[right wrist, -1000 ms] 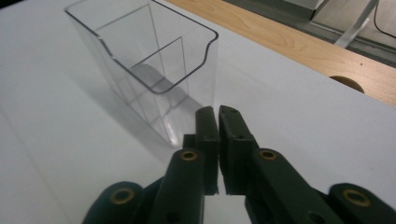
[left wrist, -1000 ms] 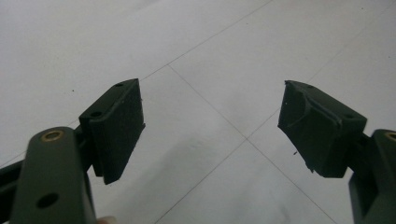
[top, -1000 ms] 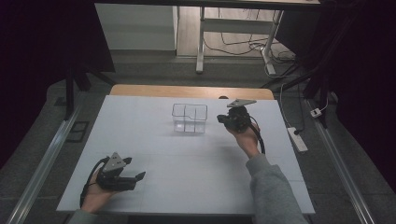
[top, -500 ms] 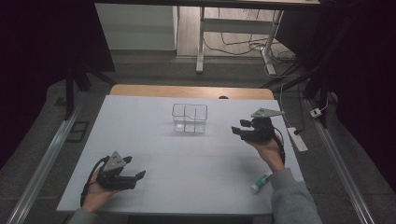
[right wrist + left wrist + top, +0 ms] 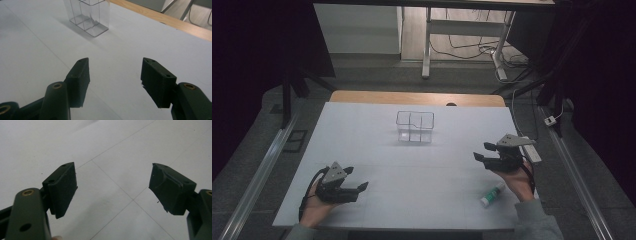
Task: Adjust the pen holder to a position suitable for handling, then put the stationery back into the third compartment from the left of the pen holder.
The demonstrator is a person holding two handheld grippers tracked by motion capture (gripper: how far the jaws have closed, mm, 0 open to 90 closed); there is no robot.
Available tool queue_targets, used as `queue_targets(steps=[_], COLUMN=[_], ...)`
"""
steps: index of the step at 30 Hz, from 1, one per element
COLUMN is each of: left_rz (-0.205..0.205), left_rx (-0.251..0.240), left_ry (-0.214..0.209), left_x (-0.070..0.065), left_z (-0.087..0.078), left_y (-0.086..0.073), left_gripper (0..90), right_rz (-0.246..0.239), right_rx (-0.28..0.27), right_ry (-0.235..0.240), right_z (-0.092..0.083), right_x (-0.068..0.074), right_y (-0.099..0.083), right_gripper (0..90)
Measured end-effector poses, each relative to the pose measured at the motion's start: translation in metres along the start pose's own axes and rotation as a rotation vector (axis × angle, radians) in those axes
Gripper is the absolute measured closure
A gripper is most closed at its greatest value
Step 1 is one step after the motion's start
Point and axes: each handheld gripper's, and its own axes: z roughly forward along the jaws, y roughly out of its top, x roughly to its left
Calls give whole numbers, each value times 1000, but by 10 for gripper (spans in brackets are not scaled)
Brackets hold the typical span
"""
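The right gripper [image 5: 482,151] is held above the right side of the white surface [image 5: 412,165], its fingers [image 5: 80,75] spread apart with nothing between them; they have just been opening. A white tube with a green cap [image 5: 491,194] lies flat on the surface just below that gripper, beside the person's right hand [image 5: 518,177] and apart from the fingers. The left gripper [image 5: 357,180] is held low at the near left corner, its fingers [image 5: 62,187] wide apart over bare surface. A clear divided box [image 5: 415,126] stands upright toward the far middle of the surface, well apart from both grippers, and is seen ahead of the right fingers in the right gripper view.
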Motion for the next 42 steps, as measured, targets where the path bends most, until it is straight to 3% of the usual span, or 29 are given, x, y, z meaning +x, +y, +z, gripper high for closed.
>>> queue_targets(steps=[3, 12, 16, 32, 42], left_rz=[4, 7, 7, 14, 15], left_rx=[6, 8, 9, 13, 19], left_ry=[0, -5, -5, -5, -2], left_x=[0, 1, 1, 0, -1], left_z=[1, 2, 2, 3, 3], left_y=[0, 0, 0, 0, 0], left_gripper=[222, 223, 223, 222, 222], right_rz=[-27, -35, -74, -87, -197], right_rx=[3, 18, 37, 71, 131], right_ry=[-3, 10, -8, 42, 75], right_z=[-9, -18, -20, -29, -33], right_x=[2, -4, -5, -18, -18], right_y=[-7, -23, -26, -33, -30], right_gripper=[387, 347, 321, 271, 277])
